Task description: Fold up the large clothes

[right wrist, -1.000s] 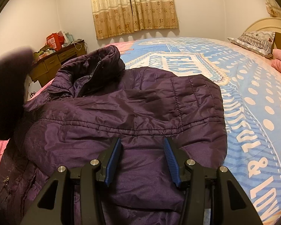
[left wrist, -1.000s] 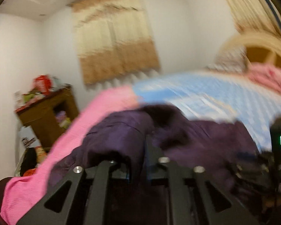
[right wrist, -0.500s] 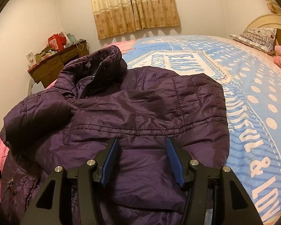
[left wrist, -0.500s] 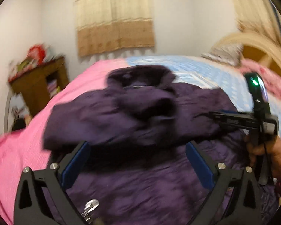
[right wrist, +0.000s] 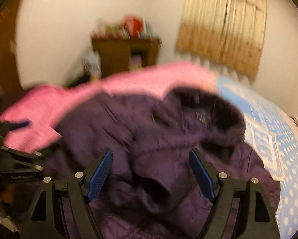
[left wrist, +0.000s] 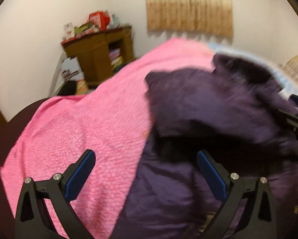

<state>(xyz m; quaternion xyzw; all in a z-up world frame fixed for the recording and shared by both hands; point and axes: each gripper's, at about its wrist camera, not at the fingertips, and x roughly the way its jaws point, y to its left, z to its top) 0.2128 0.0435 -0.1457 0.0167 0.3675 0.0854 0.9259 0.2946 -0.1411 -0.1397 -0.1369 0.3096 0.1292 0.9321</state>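
A dark purple padded jacket (left wrist: pixel 208 109) lies on the bed, one sleeve folded across its body, collar at the far end. My left gripper (left wrist: pixel 145 171) is open and empty, over the jacket's left edge where it meets the pink blanket (left wrist: pixel 89 129). My right gripper (right wrist: pixel 150 169) is open and empty, just above the folded sleeve on the jacket (right wrist: pixel 158 139). The right gripper's arm shows at the right edge of the left wrist view (left wrist: pixel 296 119), and the left gripper at the left edge of the right wrist view (right wrist: pixel 13 157). Both views are motion-blurred.
A brown wooden cabinet (left wrist: pixel 97 59) with clutter on top stands against the far wall left of the bed. A beige curtain (left wrist: pixel 188 6) hangs behind. The blue dotted bedsheet (right wrist: pixel 278 149) lies to the jacket's right.
My left gripper let go of the sleeve, which now lies across the jacket, and swung left toward the pink blanket. My right gripper opened wider and turned left.
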